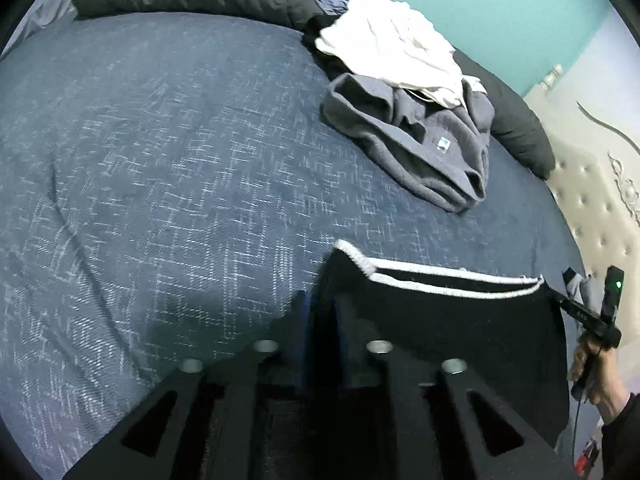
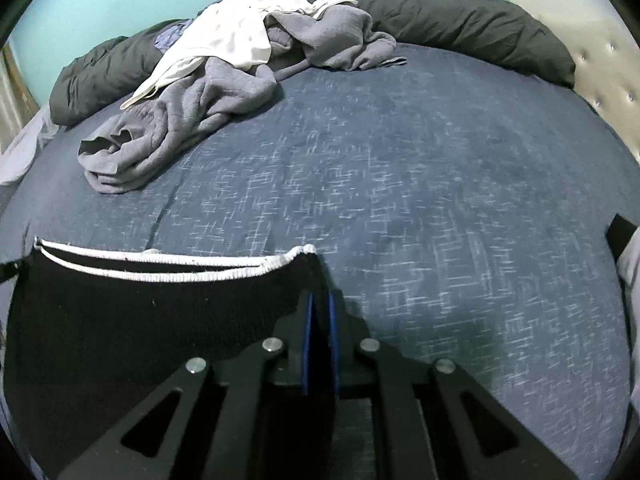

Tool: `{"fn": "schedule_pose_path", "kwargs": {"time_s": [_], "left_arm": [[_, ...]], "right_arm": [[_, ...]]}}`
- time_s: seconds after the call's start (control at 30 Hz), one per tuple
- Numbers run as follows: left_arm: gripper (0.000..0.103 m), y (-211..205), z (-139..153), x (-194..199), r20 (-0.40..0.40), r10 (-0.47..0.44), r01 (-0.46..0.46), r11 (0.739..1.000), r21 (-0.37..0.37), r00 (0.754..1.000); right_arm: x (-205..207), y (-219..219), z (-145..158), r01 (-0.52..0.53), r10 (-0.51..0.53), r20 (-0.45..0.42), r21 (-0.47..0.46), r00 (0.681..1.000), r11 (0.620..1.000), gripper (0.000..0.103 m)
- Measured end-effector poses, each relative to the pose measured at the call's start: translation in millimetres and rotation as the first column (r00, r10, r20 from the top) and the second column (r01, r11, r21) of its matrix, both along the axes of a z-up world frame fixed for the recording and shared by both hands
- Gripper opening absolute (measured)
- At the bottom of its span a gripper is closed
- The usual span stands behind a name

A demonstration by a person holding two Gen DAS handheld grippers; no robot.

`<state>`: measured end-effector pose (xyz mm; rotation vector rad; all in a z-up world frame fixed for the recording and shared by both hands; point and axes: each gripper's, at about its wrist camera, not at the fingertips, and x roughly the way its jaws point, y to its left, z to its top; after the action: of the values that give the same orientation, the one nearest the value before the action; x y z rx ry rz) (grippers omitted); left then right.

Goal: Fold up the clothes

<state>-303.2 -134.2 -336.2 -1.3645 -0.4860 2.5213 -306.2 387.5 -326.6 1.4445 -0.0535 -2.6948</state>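
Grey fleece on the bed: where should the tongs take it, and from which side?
Take the grey fleece at its bunched near end, coming from the open bedspread side. The folds there stand proud and lie free; farther back the white garment lies over it.

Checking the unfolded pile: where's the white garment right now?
The white garment lies at the bed's far edge, atop the grey fleece, against the dark pillow.

Shirt (image 2: 224, 36) atop sweater (image 2: 188, 120), seemingly.
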Motion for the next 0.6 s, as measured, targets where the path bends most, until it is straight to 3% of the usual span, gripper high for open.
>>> {"fn": "schedule_pose_path", "kwargs": {"time_s": [0.03, 0.07, 0.23, 0.33, 0.47, 0.6], "left_arm": [[0.047, -2, 3, 3, -0.008, 0.009, -0.009, 1.0, -0.006, 1.0], [0.05, -4, 6, 5, -0.016, 0.019, -0.019, 1.0, -0.012, 1.0], [0.051, 3, 19, 25, -0.075, -0.002, -0.002, 0.998, -0.057, 0.997], [0.051, 20, 17, 21, -0.068, -0.087, 0.078, 0.988, -0.131, 0.994], [0.051, 28, 16, 8, -0.067, -0.117, 0.104, 0.979, -0.173, 0.991], [0.051, 34, 9, -5, -0.045, -0.168, 0.155, 0.966, -0.205, 0.985]], "right_arm": [[-1, 0, 0, 0.002, -0.002, 0.003, -0.005, 1.0, 1.0, 0.011], [0, 0, 2, 0.003, -0.003, 0.002, -0.006, 1.0, 1.0, 0.015], [15, 0, 29, -0.011, 0.009, -0.111, -0.018, 0.994, 1.0, 0.036], [19, -11, 39, -0.084, 0.08, -0.122, -0.028, 0.989, 0.996, 0.036], [7, -42, 29, -0.179, 0.18, -0.042, 0.02, 0.983, 0.984, 0.036], [-4, -58, 7, -0.195, 0.193, 0.03, 0.073, 0.981, 0.978, 0.036]]}}
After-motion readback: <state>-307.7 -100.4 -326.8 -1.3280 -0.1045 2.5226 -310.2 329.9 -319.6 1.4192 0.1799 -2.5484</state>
